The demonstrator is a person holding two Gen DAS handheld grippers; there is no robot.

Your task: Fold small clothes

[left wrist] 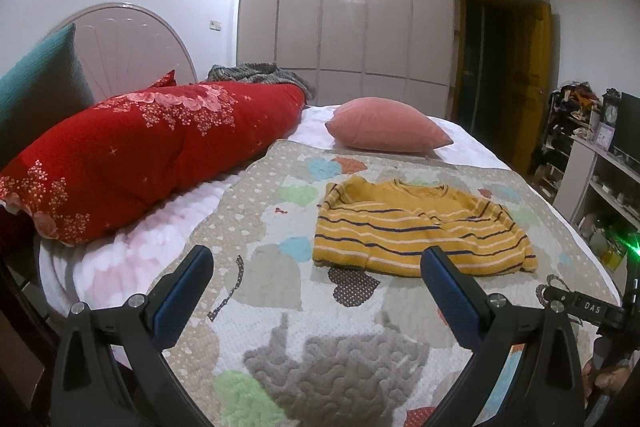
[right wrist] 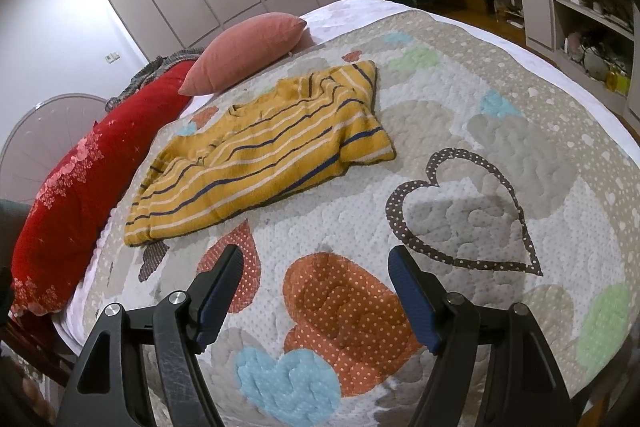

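While the striped sweater (left wrist: 420, 231) lies crumpled at frame centre on the quilt (left wrist: 280, 307), left gripper (left wrist: 316, 267) and right gripper (right wrist: 316, 267) hover spread and empty, ready to grasp.

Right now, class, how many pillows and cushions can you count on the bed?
3: a teal cushion against the headboard, a long red pillow beside it, a pink cushion beyond the striped sweater. Others may be hidden.

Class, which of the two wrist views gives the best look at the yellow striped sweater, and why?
The right wrist view: the yellow striped sweater fills more of the picture, looks larger and shows its creases and folded edges clearly. In the left wrist view the sweater looks smaller, and one of the left gripper's fingers overlaps its near edge.
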